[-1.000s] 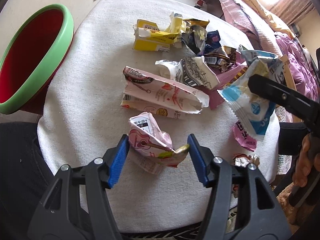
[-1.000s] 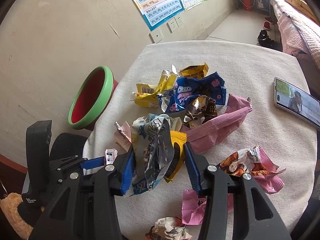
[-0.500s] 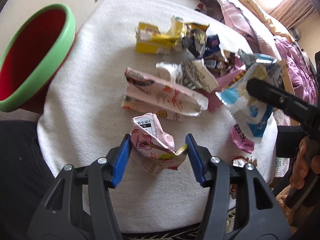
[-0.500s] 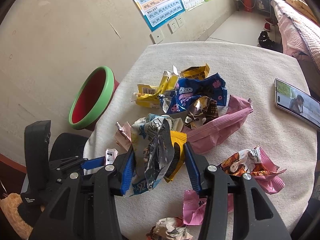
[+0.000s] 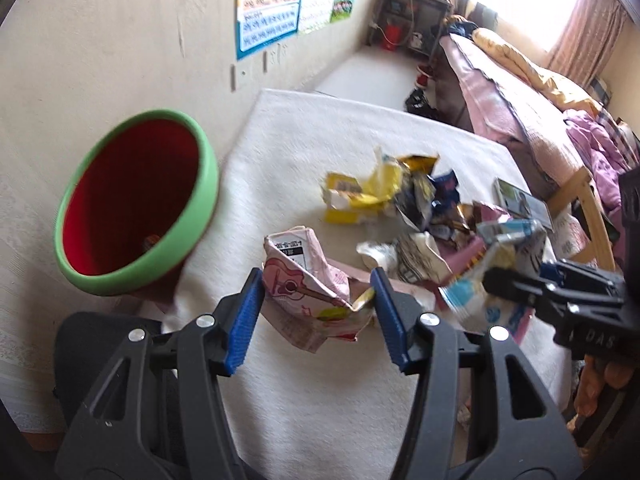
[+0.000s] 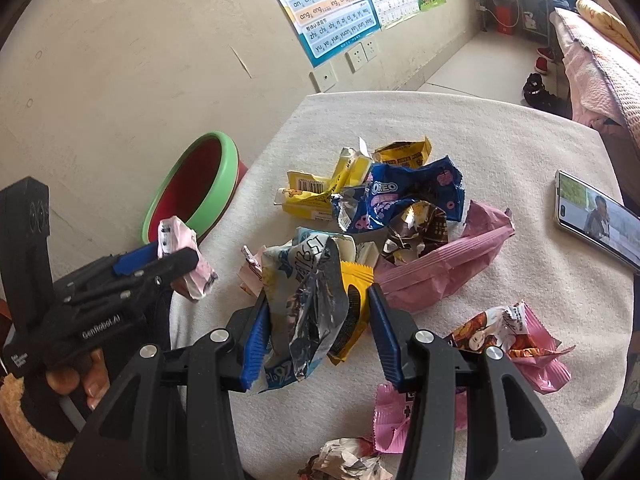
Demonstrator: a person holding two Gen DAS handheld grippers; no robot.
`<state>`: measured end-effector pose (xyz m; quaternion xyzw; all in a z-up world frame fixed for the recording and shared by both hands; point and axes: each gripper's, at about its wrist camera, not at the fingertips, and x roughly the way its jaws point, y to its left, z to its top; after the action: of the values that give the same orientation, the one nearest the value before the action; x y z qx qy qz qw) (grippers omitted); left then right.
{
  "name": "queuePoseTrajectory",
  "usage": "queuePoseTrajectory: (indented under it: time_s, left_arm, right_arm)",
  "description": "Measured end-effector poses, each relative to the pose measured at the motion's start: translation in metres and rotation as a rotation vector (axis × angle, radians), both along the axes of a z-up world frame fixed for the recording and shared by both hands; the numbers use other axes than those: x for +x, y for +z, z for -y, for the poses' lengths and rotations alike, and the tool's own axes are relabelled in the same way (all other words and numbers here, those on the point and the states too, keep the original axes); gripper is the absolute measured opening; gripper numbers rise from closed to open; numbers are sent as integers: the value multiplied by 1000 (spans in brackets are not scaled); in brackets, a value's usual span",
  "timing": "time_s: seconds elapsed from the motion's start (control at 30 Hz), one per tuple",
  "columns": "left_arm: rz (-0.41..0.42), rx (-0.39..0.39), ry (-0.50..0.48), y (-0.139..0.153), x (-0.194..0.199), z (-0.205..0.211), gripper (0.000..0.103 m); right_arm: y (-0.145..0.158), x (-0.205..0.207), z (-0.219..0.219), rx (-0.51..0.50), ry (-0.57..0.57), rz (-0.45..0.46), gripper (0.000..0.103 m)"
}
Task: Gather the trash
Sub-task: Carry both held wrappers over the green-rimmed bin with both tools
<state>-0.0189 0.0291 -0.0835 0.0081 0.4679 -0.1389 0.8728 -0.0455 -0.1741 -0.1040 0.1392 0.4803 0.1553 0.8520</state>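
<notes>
While my left tongs (image 5: 316,300) pinch the crumpled pink wrapper (image 5: 308,288) between their blue pads, I hold it raised clear of the counter (image 5: 288,148) so it can travel to the bin without dragging other litter along; the jaws have just been closing a little on it, and it sits crosswise between them. My right tongs (image 6: 316,320) are clamped on a bundle of silver, blue and yellow wrappers (image 6: 316,300), gripped low so the loose ends hang down over the white cloth. Just beyond, the main heap of trash (image 6: 384,208) lies mid-counter, a long pink bag (image 6: 444,256) beside it and a few more scraps near my right tongs. A phone (image 6: 596,216) rests apart at the right edge, which I judge is not trash. Farthest left, off the counter's edge, stands the red bin with the green rim (image 5: 136,204), mouth tilted toward me, and I judge both loads are meant for it.
</notes>
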Motion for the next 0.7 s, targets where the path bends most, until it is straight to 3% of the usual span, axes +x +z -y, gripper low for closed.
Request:
queuePoseTrajectory:
  time_s: [0.4, 0.7]
  left_arm:
    - [44, -5, 67, 7, 20, -14, 53]
    - [59, 11, 157, 11, 31, -43, 53]
  right_arm:
    - [22, 10, -32, -2, 50, 78, 45]
    - [37, 35, -48, 88, 45, 99, 46]
